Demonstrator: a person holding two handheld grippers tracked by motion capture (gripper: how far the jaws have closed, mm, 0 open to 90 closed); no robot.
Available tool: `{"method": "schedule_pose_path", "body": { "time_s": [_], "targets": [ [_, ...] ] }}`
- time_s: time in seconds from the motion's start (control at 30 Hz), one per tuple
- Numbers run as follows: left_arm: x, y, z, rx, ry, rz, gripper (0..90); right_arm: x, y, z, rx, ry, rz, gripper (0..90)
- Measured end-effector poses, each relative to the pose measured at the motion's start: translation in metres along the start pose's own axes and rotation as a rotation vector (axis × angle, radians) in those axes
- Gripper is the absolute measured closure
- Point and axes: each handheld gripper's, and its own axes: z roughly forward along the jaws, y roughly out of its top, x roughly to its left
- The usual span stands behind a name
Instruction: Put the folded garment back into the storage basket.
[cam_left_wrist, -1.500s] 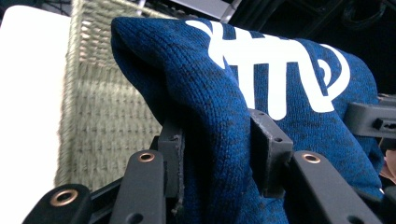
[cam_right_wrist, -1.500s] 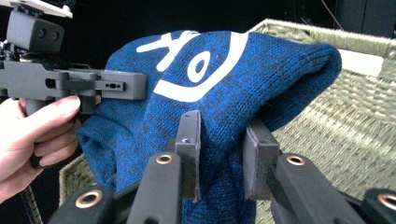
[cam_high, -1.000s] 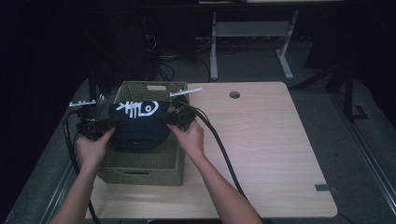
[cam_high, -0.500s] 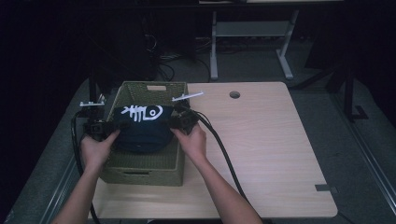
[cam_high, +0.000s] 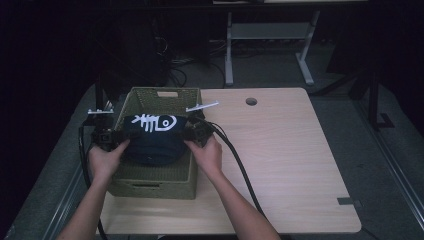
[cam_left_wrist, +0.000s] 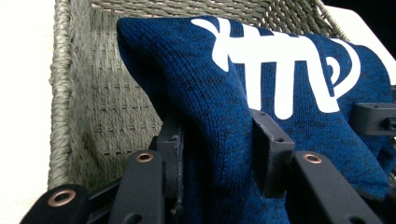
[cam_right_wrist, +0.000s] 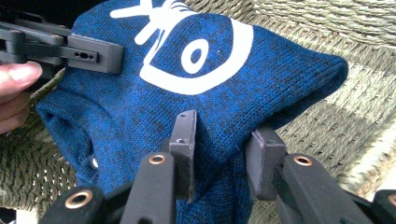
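A folded dark blue knit garment (cam_high: 152, 140) with a white fish-skeleton print hangs inside the top of an olive woven basket (cam_high: 150, 187) at the table's left. My left gripper (cam_high: 114, 137) is shut on the garment's left edge, and the blue knit (cam_left_wrist: 219, 126) is bunched between its two black jaws. At the opposite edge my right gripper (cam_high: 192, 134) is shut on the same garment (cam_right_wrist: 219, 93), cloth pinched between its jaws. The other gripper's jaw and a fingertip show at the upper left of the right gripper view.
The basket stands on a light wooden table (cam_high: 280, 160) with a round cable hole (cam_high: 251, 101) near its back edge. Thick black cables (cam_high: 240, 170) trail from the grippers toward the person. Table legs and dark floor (cam_high: 280, 60) lie beyond.
Both grippers have carried the garment slightly forward and down into the basket; the fish print now sits lower, within the basket's rim.
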Motion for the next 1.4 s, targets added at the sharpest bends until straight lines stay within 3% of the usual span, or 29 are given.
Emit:
{"method": "schedule_pose_path", "body": {
  "time_s": [0.23,0.33,0.4,0.53,0.63,0.73,0.97,1.4],
  "targets": [
    [0.000,0.000,0.001,-0.002,-0.005,0.003,59.8,0.001,0.001,-0.002,0.000,-0.017,-0.009,66.4],
    [0.001,0.001,0.001,0.000,0.013,0.003,56.9,0.003,0.001,-0.003,0.003,-0.024,-0.009,63.6],
    [0.003,0.001,0.001,-0.008,0.028,-0.004,52.1,0.004,0.001,-0.002,0.006,-0.056,-0.033,56.8],
    [0.004,0.001,-0.002,-0.035,0.060,0.003,52.5,0.009,0.003,-0.005,-0.004,-0.136,-0.084,52.1],
    [0.004,0.003,-0.006,-0.063,0.050,-0.002,52.2,0.011,0.004,-0.010,-0.032,-0.165,-0.108,50.2],
    [0.002,0.004,-0.009,-0.094,0.042,0.000,52.2,0.007,0.007,-0.016,-0.060,-0.131,-0.093,50.3],
    [-0.006,0.004,-0.011,-0.118,0.025,0.009,51.4,0.004,0.010,-0.028,-0.093,-0.070,-0.069,49.8],
    [-0.034,0.007,-0.026,-0.154,-0.018,0.088,44.6,-0.004,0.012,-0.047,-0.122,0.092,-0.051,39.9]
  ]
}}
